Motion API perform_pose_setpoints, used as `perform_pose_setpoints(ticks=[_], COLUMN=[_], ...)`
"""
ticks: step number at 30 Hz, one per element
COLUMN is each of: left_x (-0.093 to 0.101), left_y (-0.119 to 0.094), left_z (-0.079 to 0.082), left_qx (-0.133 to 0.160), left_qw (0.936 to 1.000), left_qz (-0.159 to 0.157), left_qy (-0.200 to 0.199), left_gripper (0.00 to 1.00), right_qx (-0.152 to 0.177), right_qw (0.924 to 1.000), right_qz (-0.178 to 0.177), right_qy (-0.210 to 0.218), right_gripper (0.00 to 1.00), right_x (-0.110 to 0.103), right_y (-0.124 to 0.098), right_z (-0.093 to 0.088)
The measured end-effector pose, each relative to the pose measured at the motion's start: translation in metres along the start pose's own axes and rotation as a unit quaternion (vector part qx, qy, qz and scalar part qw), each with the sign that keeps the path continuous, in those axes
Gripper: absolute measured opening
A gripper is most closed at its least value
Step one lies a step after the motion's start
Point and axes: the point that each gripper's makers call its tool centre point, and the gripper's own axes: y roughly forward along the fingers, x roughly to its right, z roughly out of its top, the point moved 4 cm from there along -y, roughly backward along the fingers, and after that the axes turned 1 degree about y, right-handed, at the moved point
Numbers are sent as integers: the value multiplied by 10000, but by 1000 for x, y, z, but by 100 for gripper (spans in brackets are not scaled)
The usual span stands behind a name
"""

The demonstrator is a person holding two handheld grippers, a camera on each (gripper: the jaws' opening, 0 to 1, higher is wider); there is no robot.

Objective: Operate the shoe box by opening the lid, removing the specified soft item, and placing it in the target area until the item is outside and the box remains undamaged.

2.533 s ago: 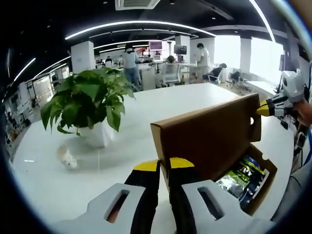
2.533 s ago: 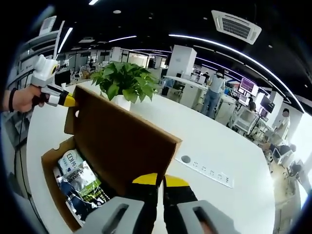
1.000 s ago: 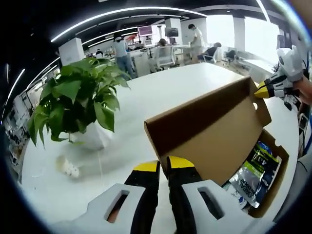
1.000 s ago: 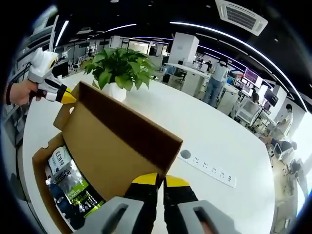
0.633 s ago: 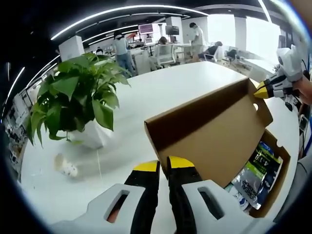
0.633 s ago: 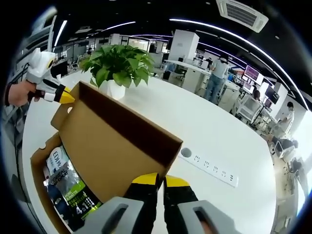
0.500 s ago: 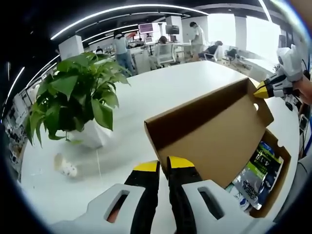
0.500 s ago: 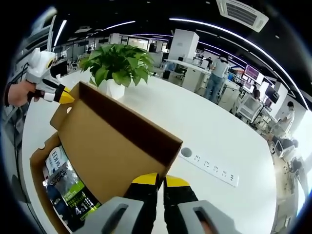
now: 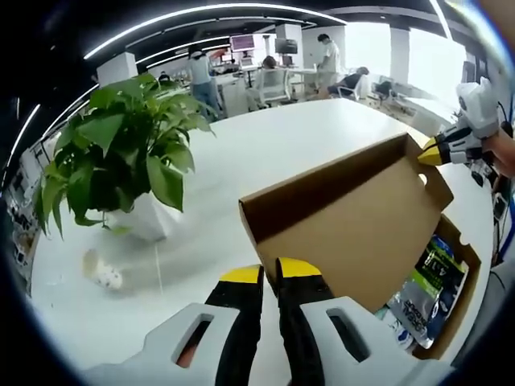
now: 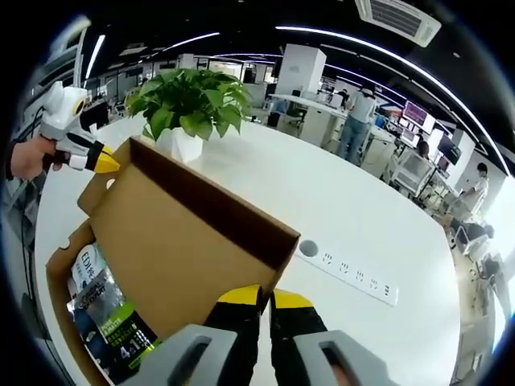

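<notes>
Right gripper view: the shoe box (image 10: 60,265) sits on a white table (image 10: 354,233) with its lid (image 10: 185,241) swung up and tilted back. Inside lie soft printed packets (image 10: 105,322), green, black and white, against the box wall. The right gripper (image 10: 261,296) has its yellow-tipped jaws pinched together on the lid's near corner. The left gripper (image 10: 103,165) is clamped on the far corner, with a hand (image 10: 28,157) behind it. Left gripper view has the left gripper (image 9: 270,273) closed on the lid (image 9: 354,233) edge, the right gripper (image 9: 430,154) at the opposite corner, and packets (image 9: 430,289) low in the box (image 9: 463,273). Behind the lid stands a potted plant (image 10: 189,104); a power strip (image 10: 350,269) lies beside the lid. A small crumpled object (image 9: 100,273) lies near the plant (image 9: 121,161). People stand at desks beyond.
</notes>
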Motion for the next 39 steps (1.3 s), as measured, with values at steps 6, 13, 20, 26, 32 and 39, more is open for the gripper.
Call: perform_pose_setpoints(ticks=[6, 13, 20, 26, 32, 39], left_x=[-1, -4, -4, -4, -5, -4], left_y=[4, 10, 14, 19, 24, 28], left_z=[-2, -3, -5, -7, -9, -11], left_qx=[-61, -121, -175, -211, -236, -277], left_qw=[10000, 9999, 9998, 9997, 9997, 9996], left_qz=[-7, -50, -58, -74, -90, -100], left_qy=[17, 35, 63, 54, 49, 41], left_gripper=[5, 5, 5, 5, 5, 5], right_qx=[-45, -94, -136, -178, -228, -273], right_qw=[10000, 9999, 9999, 9998, 9997, 9996], right_qz=[34, 67, 68, 86, 116, 122], right_qy=[-16, -11, -10, -4, 3, 9], right_gripper=[0, 0, 0, 0, 0, 0], right_x=[1, 2, 2, 3, 1, -2], right_y=[3, 8, 13, 18, 19, 18], right_z=[-1, -2, -4, -5, -7, -10])
